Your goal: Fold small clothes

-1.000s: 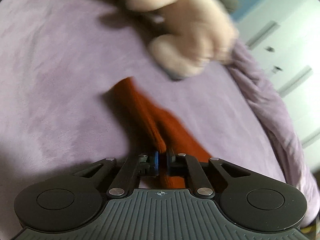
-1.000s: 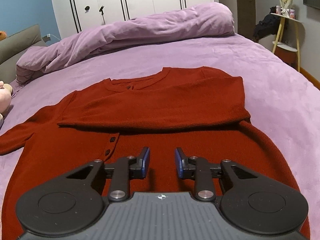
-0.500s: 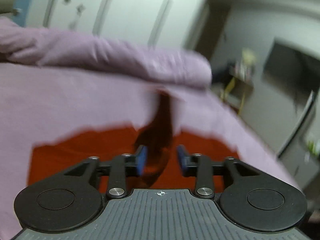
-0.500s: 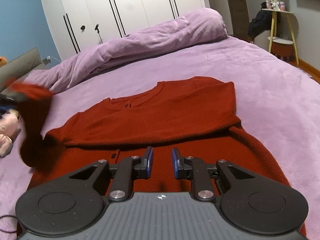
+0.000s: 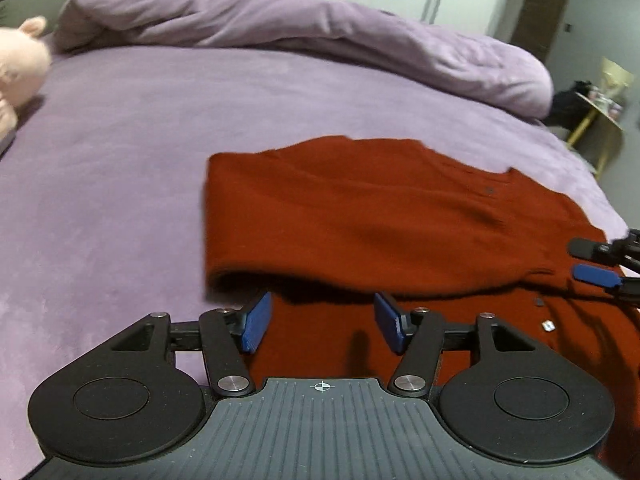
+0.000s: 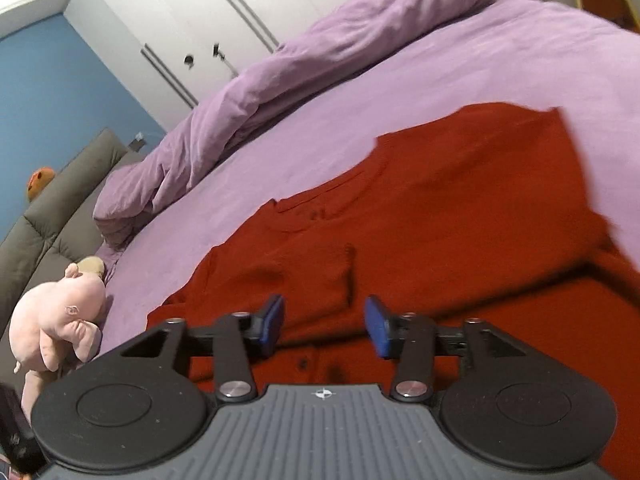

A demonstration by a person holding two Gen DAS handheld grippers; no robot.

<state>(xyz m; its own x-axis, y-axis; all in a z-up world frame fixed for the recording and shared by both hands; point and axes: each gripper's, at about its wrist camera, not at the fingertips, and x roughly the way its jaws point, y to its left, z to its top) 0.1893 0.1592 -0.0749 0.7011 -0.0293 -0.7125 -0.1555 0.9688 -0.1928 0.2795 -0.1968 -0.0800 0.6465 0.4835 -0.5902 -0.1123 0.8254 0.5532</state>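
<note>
On the bed (image 5: 120,128), blurred red cardigan (image 5: 360,216)

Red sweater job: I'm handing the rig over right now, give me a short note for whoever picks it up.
Left gripper: open, holding nothing; its jaws have just been opening, above the sweater's lower part.
Right gripper: open, holding nothing; jaws also just opening, above the button strip.
Red sweater: flat on the purple bed, front up, both sleeves laid across the chest.
Pink plush toy lies at the bed's edge, apart from the sweater.
Done: both sleeves folded in.
Left: probably fold the body in half, then tidy the edges.
</note>
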